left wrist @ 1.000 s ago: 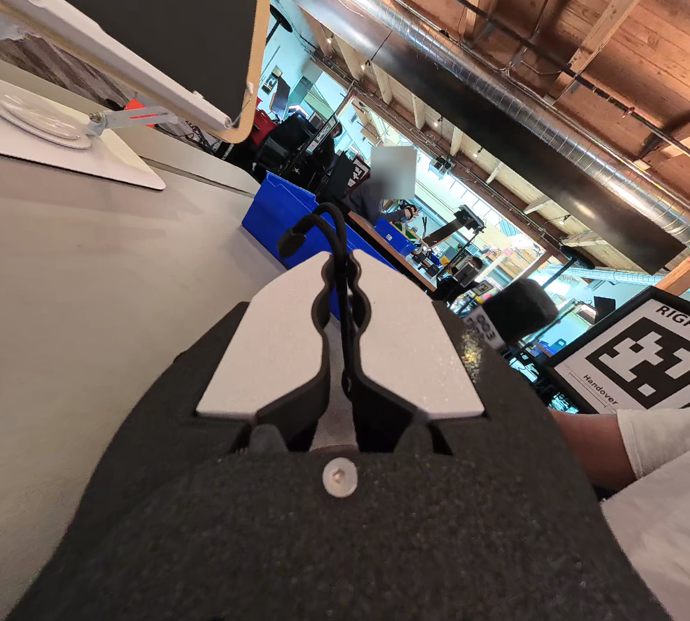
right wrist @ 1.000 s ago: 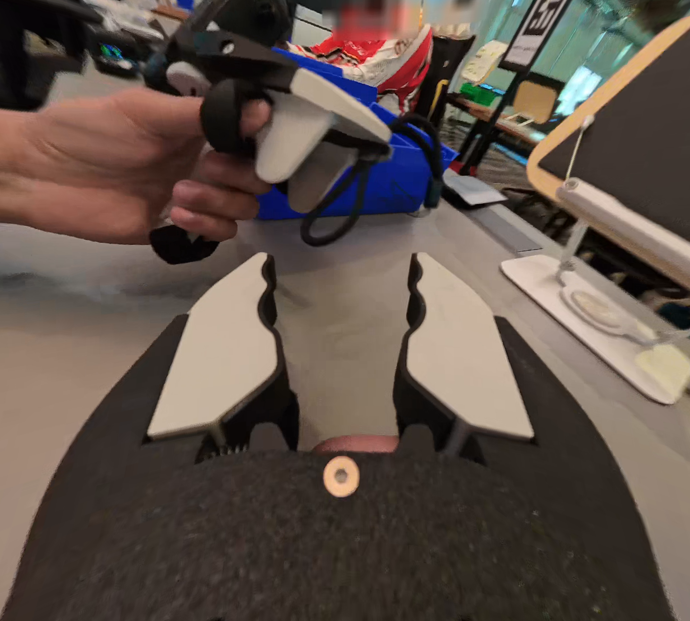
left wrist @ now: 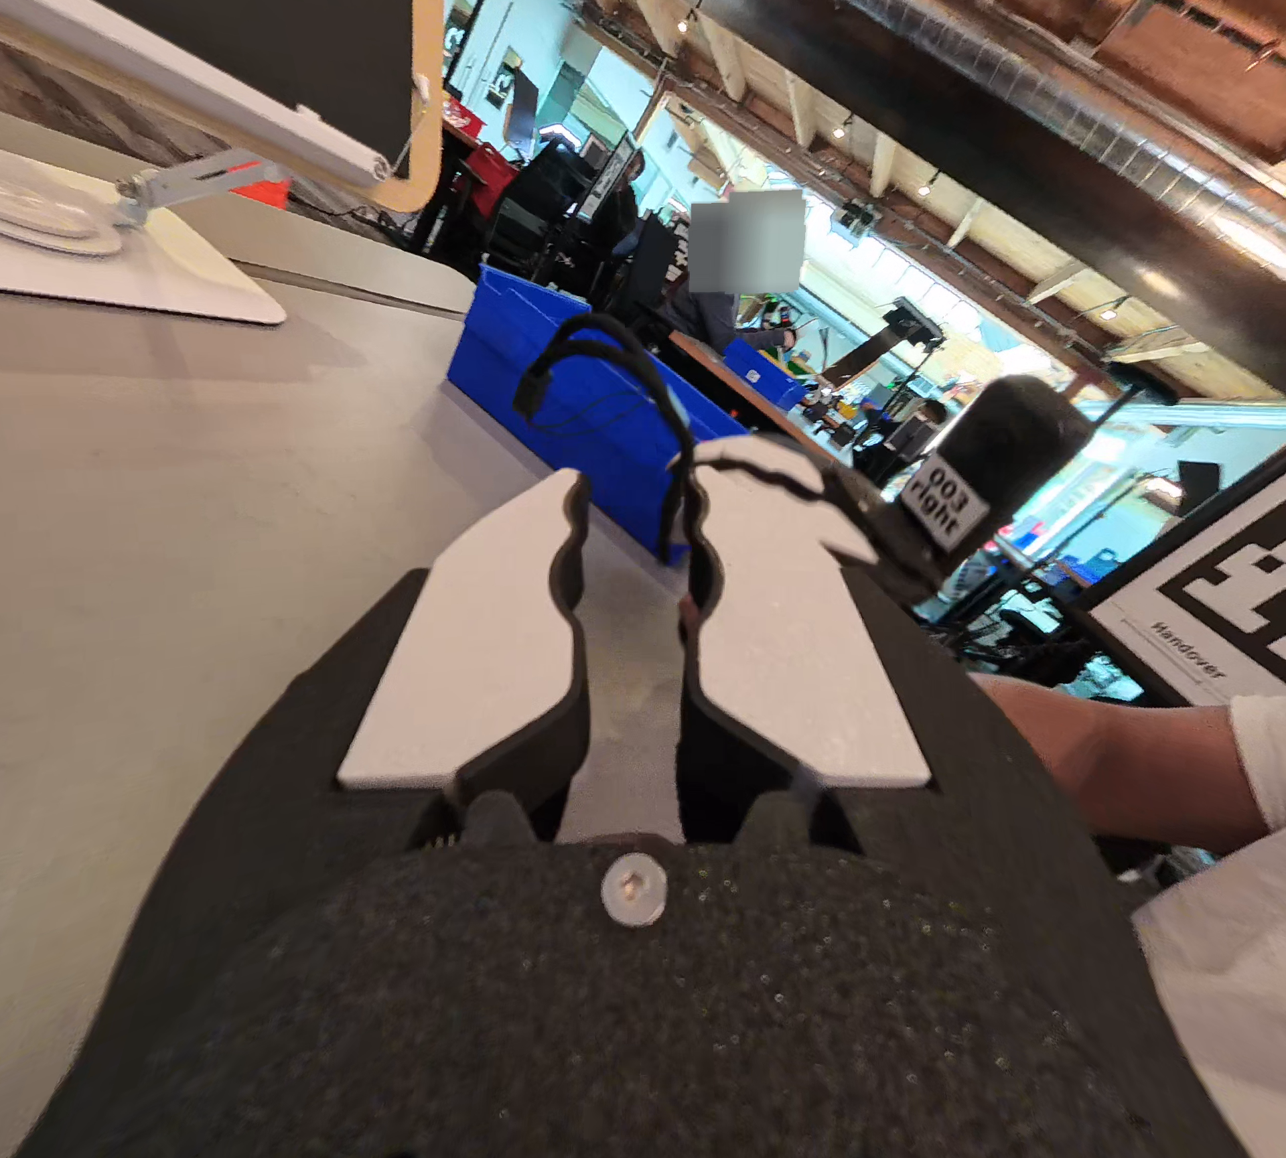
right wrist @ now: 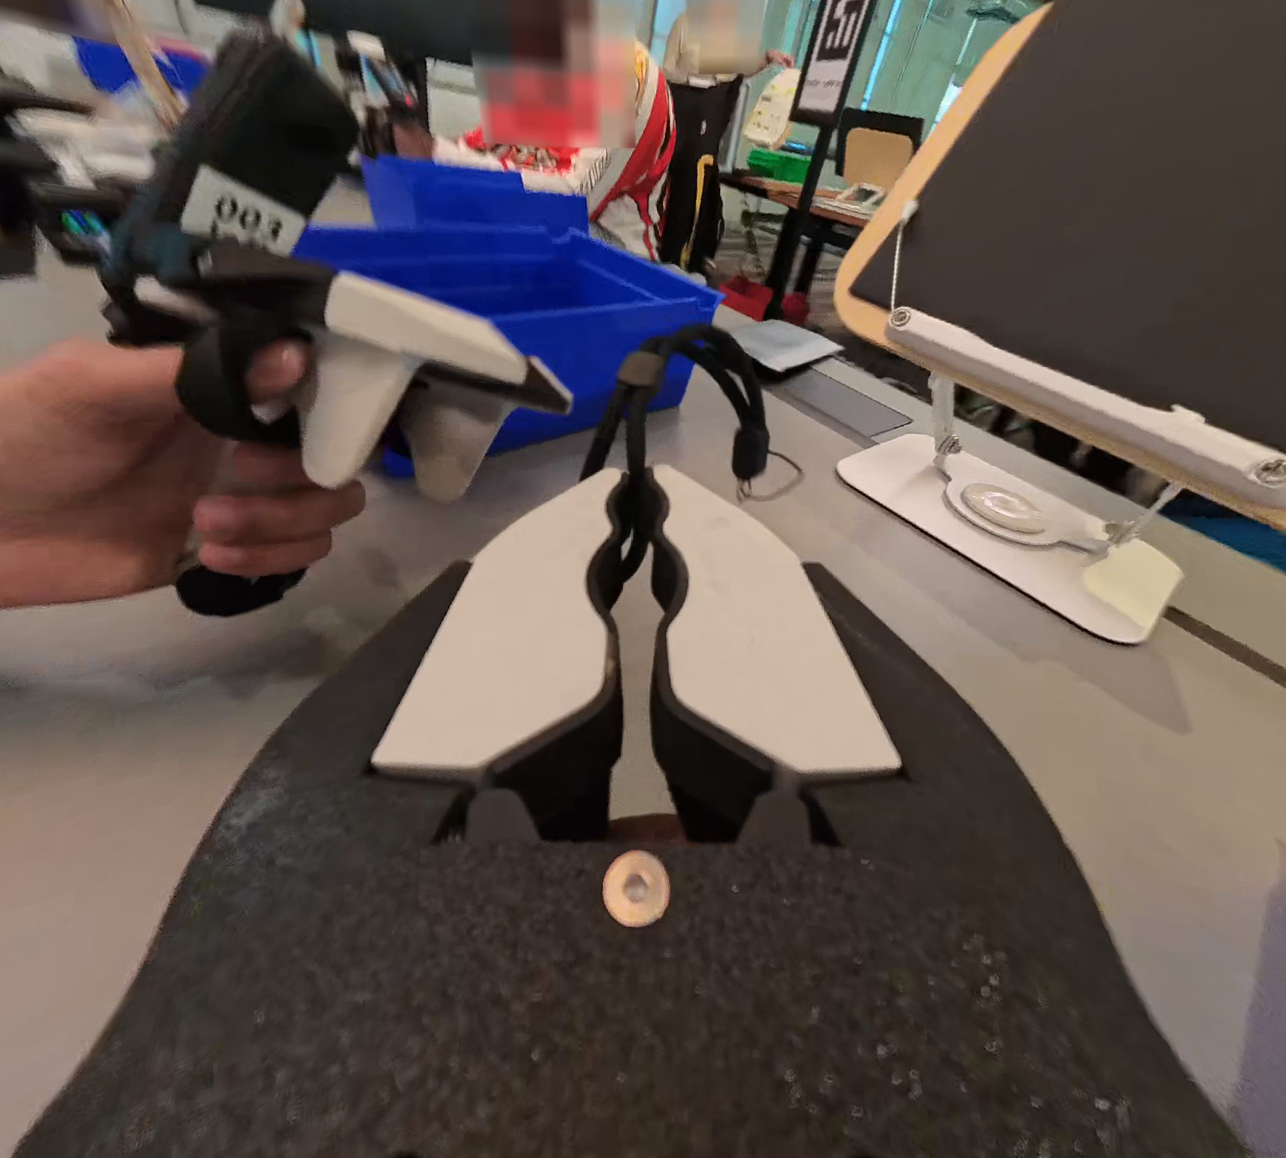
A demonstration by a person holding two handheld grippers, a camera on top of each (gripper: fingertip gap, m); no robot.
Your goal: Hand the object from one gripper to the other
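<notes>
A black looped cord with a small plug end is clamped between the fingertips of my right gripper, which is shut on it just above the grey table. In the left wrist view the cord arches up from the right gripper, which sits right at my left gripper's right fingertip. My left gripper is open and empty. It also shows in the right wrist view, held by a hand, just left of the cord and apart from it.
A blue plastic bin stands at the table's far edge behind the grippers. A white stand carrying a dark wood-rimmed board is on the right. A black-and-white marker sign and a sleeve are at the right. One gripper's finger ends stand about 5 cm off the other's.
The cord has passed from my left gripper to my right. The left gripper opened and let go; the right gripper moved in and shut on the cord.
</notes>
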